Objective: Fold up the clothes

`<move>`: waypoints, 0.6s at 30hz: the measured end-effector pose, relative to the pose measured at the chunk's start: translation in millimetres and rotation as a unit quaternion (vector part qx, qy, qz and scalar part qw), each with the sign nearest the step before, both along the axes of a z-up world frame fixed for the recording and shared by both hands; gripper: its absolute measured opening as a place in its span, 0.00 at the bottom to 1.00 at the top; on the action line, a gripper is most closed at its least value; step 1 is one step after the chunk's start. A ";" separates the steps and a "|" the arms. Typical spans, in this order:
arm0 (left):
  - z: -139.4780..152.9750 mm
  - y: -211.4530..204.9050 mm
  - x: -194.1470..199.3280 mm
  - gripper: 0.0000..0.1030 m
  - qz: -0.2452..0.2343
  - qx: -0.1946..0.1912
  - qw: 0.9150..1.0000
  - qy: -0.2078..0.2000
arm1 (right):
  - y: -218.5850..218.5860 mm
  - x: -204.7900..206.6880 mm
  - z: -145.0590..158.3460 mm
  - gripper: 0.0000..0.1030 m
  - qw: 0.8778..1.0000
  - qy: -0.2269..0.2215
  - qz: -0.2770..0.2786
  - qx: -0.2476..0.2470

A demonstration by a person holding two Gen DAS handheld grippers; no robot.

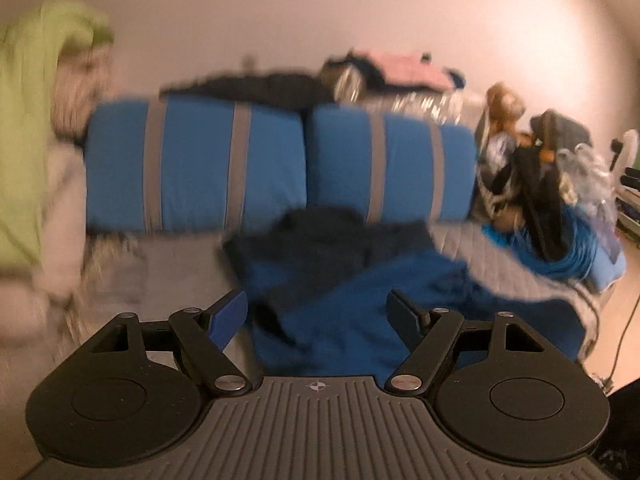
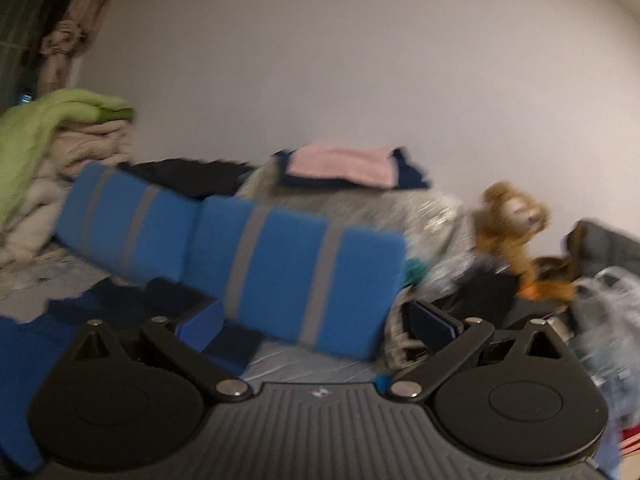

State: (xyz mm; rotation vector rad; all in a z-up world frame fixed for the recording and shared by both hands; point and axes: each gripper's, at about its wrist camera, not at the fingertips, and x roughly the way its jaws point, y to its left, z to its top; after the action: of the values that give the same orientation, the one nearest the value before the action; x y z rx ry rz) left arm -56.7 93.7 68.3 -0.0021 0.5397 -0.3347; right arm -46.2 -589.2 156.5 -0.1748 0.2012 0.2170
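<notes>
Blue garment point(image 1: 360, 300) on bed, left gripper point(image 1: 320, 312) spread above

Green blanket point(image 1: 24, 128) — blurred, edge-cropped

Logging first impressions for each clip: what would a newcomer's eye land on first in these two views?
Two bright blue cushions with grey stripes stand along the back of the bed. In front of them a crumpled blue and dark navy garment lies on the grey bed cover, just ahead of the left gripper, whose jaws stand open. To the right sits a brown plush teddy bear, and a lime-green blanket tops a pile at far left.
</notes>
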 end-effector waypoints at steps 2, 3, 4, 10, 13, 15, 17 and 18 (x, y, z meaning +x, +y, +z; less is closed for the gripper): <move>-20.5 2.9 4.8 0.74 0.001 -0.029 0.999 0.023 | 3.6 5.0 -20.8 1.00 0.999 0.027 0.020 0.022; -28.4 6.0 7.7 0.74 0.003 -0.046 0.998 0.036 | 5.5 7.3 -30.9 1.00 0.998 0.040 0.029 0.032; -36.4 9.1 10.6 0.74 0.005 -0.062 0.997 0.048 | 7.5 9.0 -39.9 1.00 0.997 0.051 0.038 0.038; -84.0 28.1 28.1 0.73 0.017 -0.164 0.978 0.124 | 21.6 20.1 -89.1 1.00 0.989 0.110 0.071 0.067; -100.9 37.7 32.0 0.69 0.017 -0.225 0.962 0.157 | 25.3 25.2 -108.8 0.99 0.983 0.142 0.076 0.087; -105.5 40.0 31.5 0.60 0.010 -0.245 0.955 0.164 | 25.5 29.4 -121.7 0.99 0.977 0.165 0.080 0.105; -108.8 40.0 30.0 0.48 0.000 -0.256 0.952 0.167 | 24.3 34.1 -134.5 0.98 0.971 0.187 0.083 0.126; -109.8 40.0 29.4 0.43 -0.003 -0.261 0.951 0.167 | 23.8 36.5 -140.9 0.98 0.967 0.198 0.085 0.136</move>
State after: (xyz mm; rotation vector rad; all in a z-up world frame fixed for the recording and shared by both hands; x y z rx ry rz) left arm -27.3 133.8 -41.5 -0.5783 0.7734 -0.4802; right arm -9.7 -565.4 15.6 0.1295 0.5523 0.4472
